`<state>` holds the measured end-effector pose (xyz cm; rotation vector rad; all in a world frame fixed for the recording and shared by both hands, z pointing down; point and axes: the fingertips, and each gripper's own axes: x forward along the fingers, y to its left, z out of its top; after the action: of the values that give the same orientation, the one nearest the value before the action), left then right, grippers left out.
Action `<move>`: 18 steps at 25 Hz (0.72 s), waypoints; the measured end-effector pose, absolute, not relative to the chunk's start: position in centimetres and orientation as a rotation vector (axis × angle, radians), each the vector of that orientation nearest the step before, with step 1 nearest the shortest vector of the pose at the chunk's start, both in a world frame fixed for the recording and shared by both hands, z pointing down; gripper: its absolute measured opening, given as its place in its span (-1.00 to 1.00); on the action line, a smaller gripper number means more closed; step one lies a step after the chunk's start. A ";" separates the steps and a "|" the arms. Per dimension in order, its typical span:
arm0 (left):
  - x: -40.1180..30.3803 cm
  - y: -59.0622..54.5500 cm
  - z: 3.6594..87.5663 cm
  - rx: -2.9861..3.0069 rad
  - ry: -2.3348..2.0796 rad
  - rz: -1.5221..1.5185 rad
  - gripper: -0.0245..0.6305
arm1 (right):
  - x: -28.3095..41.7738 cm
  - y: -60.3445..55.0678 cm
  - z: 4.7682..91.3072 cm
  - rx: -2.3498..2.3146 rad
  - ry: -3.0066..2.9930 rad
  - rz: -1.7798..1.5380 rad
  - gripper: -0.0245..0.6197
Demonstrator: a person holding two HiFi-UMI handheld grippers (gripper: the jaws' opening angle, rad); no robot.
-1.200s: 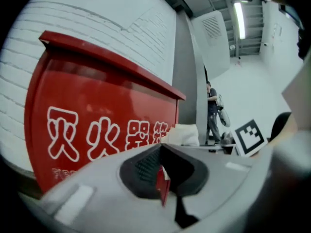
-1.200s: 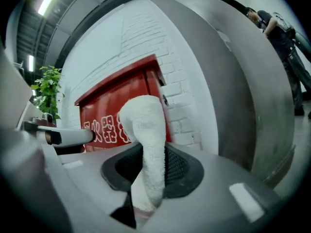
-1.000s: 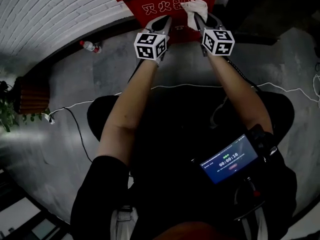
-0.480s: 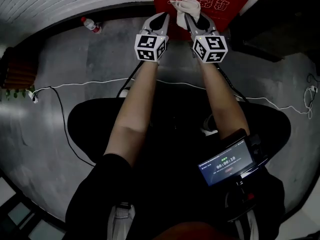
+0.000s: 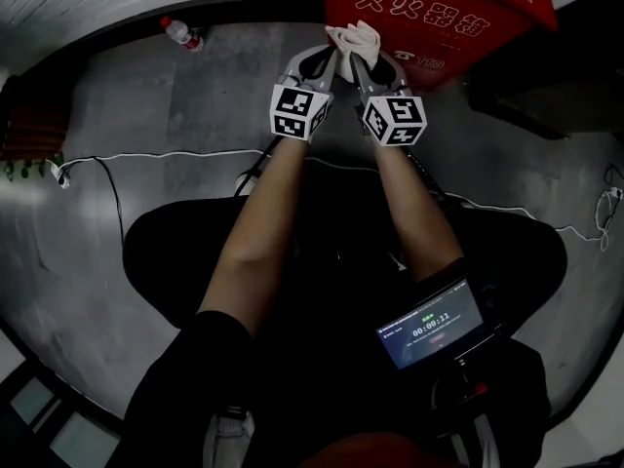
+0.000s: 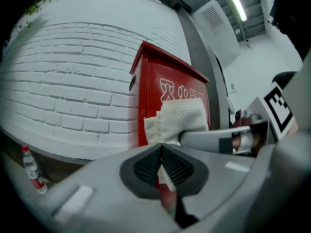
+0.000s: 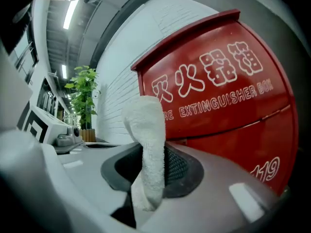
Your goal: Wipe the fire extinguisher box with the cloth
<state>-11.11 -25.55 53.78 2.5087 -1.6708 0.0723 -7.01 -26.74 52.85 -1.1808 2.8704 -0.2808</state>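
Grey concrete floor [image 5: 195, 115] meets a white brick wall [image 6: 73, 91], against which stands the red, flat-panelled metal box [image 7: 228, 96] with white lettering. Right gripper [image 7: 150, 152] has its ribbed dark jaws clamped on the nubbly white cloth [image 7: 148, 130], bunched upright just before the box's front; left gripper [image 6: 161, 154] sits just beside it, jaws pressed together on nothing.
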 end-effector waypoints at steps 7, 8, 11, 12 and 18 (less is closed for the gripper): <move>-11.6 -27.1 55.8 2.451 -1.673 0.066 -0.93 | -8.5 -29.0 56.2 -1.239 2.888 -0.336 -0.62; -11.3 -27.2 56.0 2.453 -1.665 0.074 -0.93 | -8.1 -29.4 56.6 -1.268 2.881 -0.345 -0.62; -10.7 -27.5 56.5 2.451 -1.647 0.099 -0.93 | -7.3 -30.3 57.0 -1.320 2.868 -0.350 -0.62; -10.5 -27.6 56.6 2.448 -1.642 0.107 -0.93 | -7.1 -30.4 57.1 -1.327 2.871 -0.337 -0.62; -9.3 -28.8 56.3 2.461 -1.639 0.057 -0.93 | -5.8 -30.7 57.1 -1.375 2.859 -0.320 -0.61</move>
<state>-9.28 -28.77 56.34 2.4608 -1.6395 0.0573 -5.85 -30.70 57.12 -1.3745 2.8588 -0.3198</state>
